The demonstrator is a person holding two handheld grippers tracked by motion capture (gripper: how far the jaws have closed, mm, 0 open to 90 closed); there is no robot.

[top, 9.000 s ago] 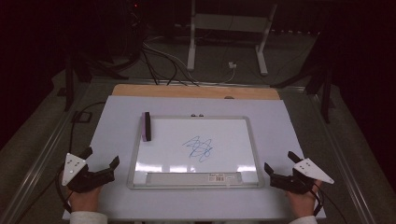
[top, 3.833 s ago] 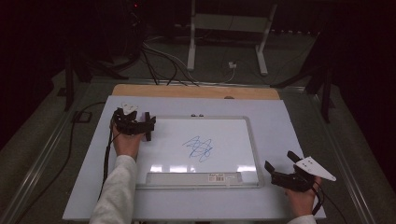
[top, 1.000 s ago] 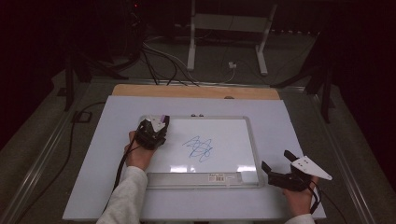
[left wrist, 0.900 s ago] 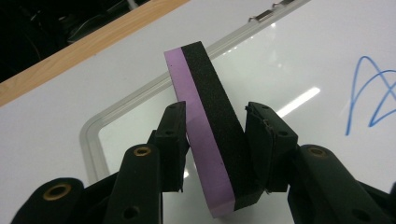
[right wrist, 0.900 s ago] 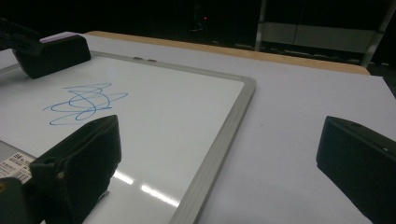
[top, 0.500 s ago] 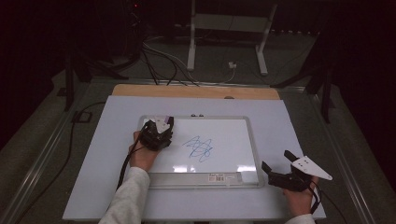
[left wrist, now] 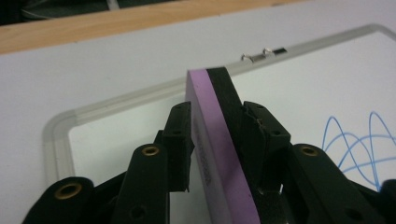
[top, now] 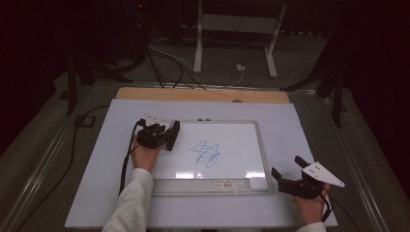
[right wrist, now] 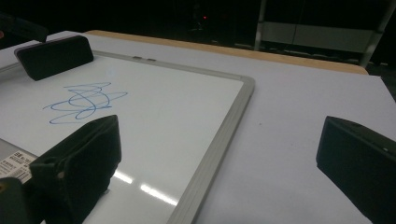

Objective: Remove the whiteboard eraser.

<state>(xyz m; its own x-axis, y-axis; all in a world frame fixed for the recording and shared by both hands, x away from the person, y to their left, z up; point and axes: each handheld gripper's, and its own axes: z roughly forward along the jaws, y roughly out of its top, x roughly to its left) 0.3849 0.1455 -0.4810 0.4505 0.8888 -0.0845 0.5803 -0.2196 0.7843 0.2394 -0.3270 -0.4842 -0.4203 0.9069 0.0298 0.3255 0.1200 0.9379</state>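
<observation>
High view: left gripper (top: 162, 136) grips eraser (top: 172, 135) on edge.

Room dim and surroundings near black, overhead light falls on the table (top: 309, 125), throwing white glare patches on the whiteboard (top: 227, 140) near its lower edge, while near jaws in both gripper views sit soft, out of focus.

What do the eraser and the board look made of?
The eraser looks like purple foam backed with a black felt-like layer, matte. The board looks like glossy white coated panel, given the lamp glints, in a pale grey frame, plastic or metal.
</observation>
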